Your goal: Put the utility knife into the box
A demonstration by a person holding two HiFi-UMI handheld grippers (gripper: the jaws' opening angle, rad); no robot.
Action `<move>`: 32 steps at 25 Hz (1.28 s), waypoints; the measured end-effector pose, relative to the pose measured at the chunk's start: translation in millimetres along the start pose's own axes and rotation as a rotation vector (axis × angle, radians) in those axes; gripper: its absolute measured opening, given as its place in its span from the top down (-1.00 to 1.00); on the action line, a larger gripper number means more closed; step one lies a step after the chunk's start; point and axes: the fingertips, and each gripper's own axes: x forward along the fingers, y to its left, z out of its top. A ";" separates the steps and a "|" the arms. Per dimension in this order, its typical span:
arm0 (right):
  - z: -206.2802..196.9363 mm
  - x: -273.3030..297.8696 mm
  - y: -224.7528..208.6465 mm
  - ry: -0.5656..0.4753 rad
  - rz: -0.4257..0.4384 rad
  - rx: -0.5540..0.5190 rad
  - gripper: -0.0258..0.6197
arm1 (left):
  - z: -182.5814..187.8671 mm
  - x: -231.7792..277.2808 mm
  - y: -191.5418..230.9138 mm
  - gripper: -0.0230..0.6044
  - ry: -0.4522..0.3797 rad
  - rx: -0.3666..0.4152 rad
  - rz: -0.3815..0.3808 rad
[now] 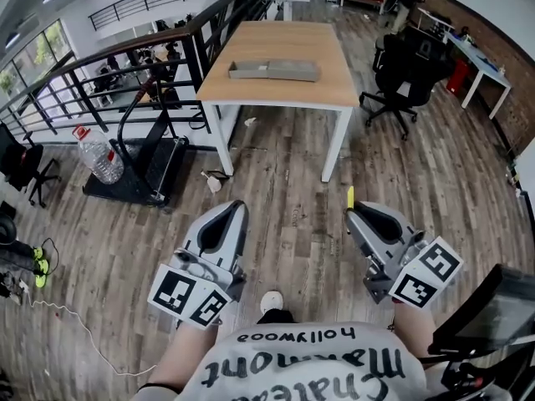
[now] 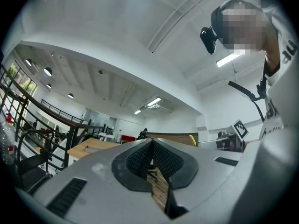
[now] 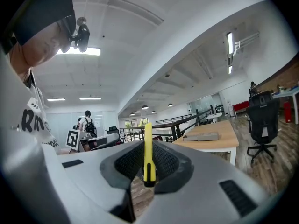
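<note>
While the carrying step appears to be in hand, the left hand-held gripper (image 1: 231, 214), at near left, has its jaws drawn together with nothing between them. The box (image 1: 274, 70), shallow and grey, lies on the bench (image 1: 280, 40) at far centre, well apart from both grippers. At near right, the right hand-held gripper (image 1: 358, 215) is clamped on the yellow utility knife (image 1: 350, 197), whose end projects beyond the jaws. The next move probably calls for bringing the knife across the wooden floor (image 1: 284, 174) to the bench and lowering it over the box before release.
</note>
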 end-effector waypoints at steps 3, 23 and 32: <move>6.1 12.0 -9.4 -0.003 -0.007 0.002 0.74 | 4.0 12.1 10.1 0.91 -0.002 0.007 -0.011; 12.8 124.0 -74.2 0.005 -0.027 0.027 0.74 | -5.9 92.0 116.6 0.91 0.033 -0.015 -0.041; 15.6 147.0 -97.9 0.005 -0.065 0.033 0.74 | -8.9 124.9 139.1 0.91 0.033 -0.034 -0.087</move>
